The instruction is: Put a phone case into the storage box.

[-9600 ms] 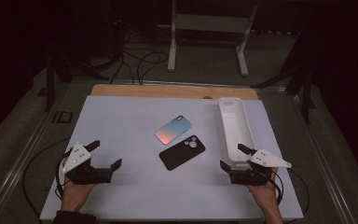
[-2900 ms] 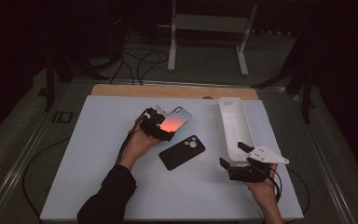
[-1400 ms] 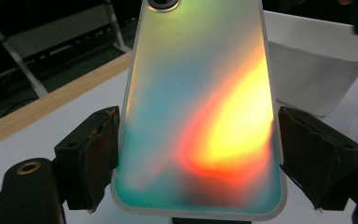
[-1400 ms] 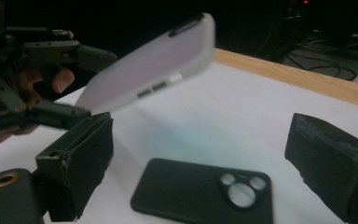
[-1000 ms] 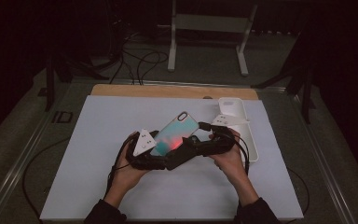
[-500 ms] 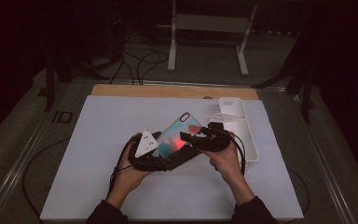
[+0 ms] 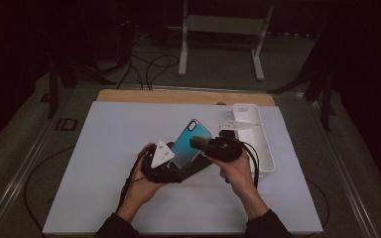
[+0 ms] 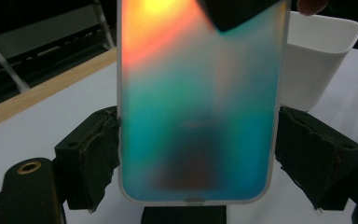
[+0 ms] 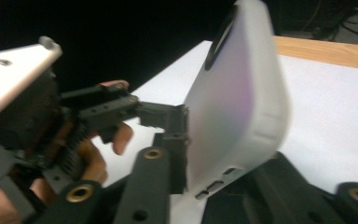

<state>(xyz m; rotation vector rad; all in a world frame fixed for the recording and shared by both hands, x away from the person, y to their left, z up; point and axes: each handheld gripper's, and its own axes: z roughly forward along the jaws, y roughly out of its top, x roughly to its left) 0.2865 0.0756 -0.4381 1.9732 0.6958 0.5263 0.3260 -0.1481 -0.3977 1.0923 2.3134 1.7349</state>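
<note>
One iridescent phone case (image 7: pixel 191 144), teal shading to orange, is held tilted up off the surface (image 7: pixel 104 148) near its middle, camera hole at the far top corner. In the left gripper view the case (image 8: pixel 200 107) stands upright between the two padded jaws, whose pads press on its long edges, so the left tongs (image 7: pixel 171 166) are clamped across its width. The right tongs (image 7: pixel 201 144) meet the case from the other side; their jaws have just been closing, and in the right gripper view the case (image 9: pixel 235 102) sits edge-on between them, one pad against its face. The far pad is hidden there, so the grip looks firm but I cannot be quite sure. Both hands, the left hand (image 7: pixel 144 186) and the right hand (image 7: pixel 235 171), are close together beneath the case. A second case, black (image 7: pixel 198 168), lies flat on the surface just under the tongs, mostly covered by them. One long white tray (image 7: pixel 263 144) stands just right of the right hand. That makes two cases and one tray.
</note>
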